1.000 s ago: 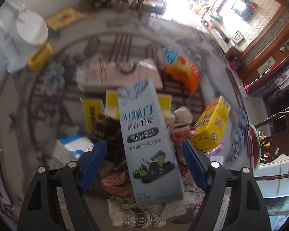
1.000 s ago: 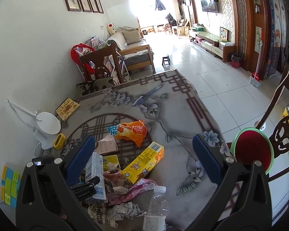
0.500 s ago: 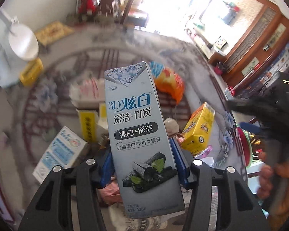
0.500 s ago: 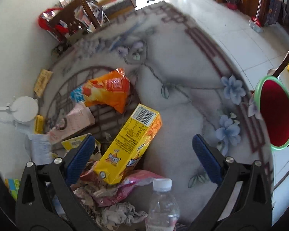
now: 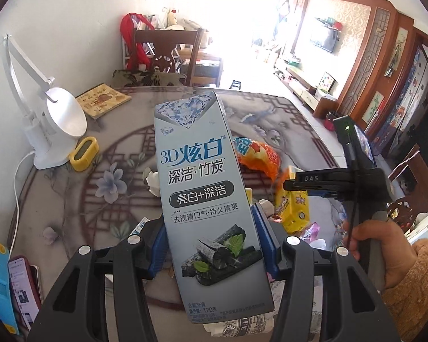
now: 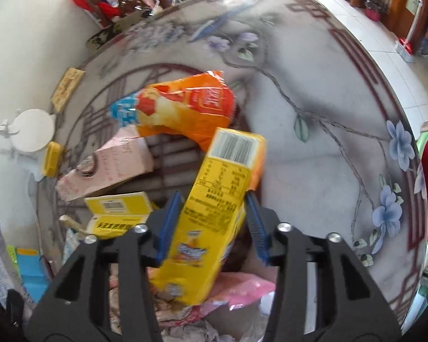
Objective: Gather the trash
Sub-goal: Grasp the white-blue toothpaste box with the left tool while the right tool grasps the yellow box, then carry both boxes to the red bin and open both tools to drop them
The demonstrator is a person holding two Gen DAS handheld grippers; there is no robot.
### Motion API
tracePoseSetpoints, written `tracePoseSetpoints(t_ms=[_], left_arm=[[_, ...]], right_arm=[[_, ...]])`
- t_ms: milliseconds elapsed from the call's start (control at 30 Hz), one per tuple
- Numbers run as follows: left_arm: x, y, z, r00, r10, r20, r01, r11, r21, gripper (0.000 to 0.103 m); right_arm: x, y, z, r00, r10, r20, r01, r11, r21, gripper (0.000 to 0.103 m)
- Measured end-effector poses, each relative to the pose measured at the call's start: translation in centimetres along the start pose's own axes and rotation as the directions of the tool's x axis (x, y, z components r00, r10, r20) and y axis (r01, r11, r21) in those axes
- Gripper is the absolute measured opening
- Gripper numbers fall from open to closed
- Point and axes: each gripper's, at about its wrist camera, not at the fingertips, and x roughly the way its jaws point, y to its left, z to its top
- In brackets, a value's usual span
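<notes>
the left gripper (image 5: 211,245) is clamped on a grey toothpaste box (image 5: 205,199), its blue pads pressed to the box's two long sides, and holds it upright above the table (image 5: 71,199); the box fills the middle of the left wrist view and hides most of the trash pile behind it, and its bottom edge covers a crumpled printed wrapper (image 5: 236,325) whose wording cannot be read. right of the box, the right gripper (image 6: 211,225) appears from the side, gripped by a hand (image 5: 379,245) in an orange sleeve that is cut off at the frame edge. in its own view that gripper has closed onto a yellow carton (image 6: 214,208), pads against both sides, though the carton's near end is blurred and whether it is off the table cannot be told. beyond it lie an orange snack bag (image 6: 182,108), a pink carton (image 6: 105,168) and a yellow box (image 6: 119,211) partly behind the left finger. far left stand a white desk lamp (image 5: 60,125) and a small yellow clock (image 5: 84,154). a phone (image 5: 22,282) is cut off at the near left edge.
</notes>
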Motion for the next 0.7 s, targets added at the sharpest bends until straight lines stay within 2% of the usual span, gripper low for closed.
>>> tracePoseSetpoints(t_ms=[133, 233, 367, 533, 700], left_arm=[[-0.2, -0.3, -0.1, 0.999, -0.033, 0.007, 0.033, 0.999, 0.018, 0.05], [-0.4, -0.9, -0.1, 0.998, -0.067, 0.013, 0.067, 0.997, 0.045, 0.05], [-0.1, -1.9, -0.1, 0.994, -0.113, -0.001, 0.113, 0.991, 0.066, 0.05], [0.4, -4.9, 0.0, 0.987, -0.157, -0.024, 0.158, 0.982, 0.105, 0.05], [0.4, -9.0, 0.1, 0.986, -0.165, -0.011, 0.165, 0.975, 0.149, 0.05]], right_arm=[[-3.3, 0.3, -0.6, 0.996, 0.051, 0.078, -0.05, 0.999, -0.023, 0.037], [-7.1, 0.0, -1.8, 0.984, 0.088, 0.156, -0.086, 0.996, -0.02, 0.037], [-11.9, -1.4, -3.9, 0.964, 0.091, 0.25, -0.097, 0.995, 0.011, 0.037], [-16.6, -6.3, -6.1, 0.941, 0.014, 0.337, -0.049, 0.994, 0.095, 0.037], [-19.0, -14.3, -7.3, 0.919, -0.143, 0.368, 0.072, 0.977, 0.2, 0.037]])
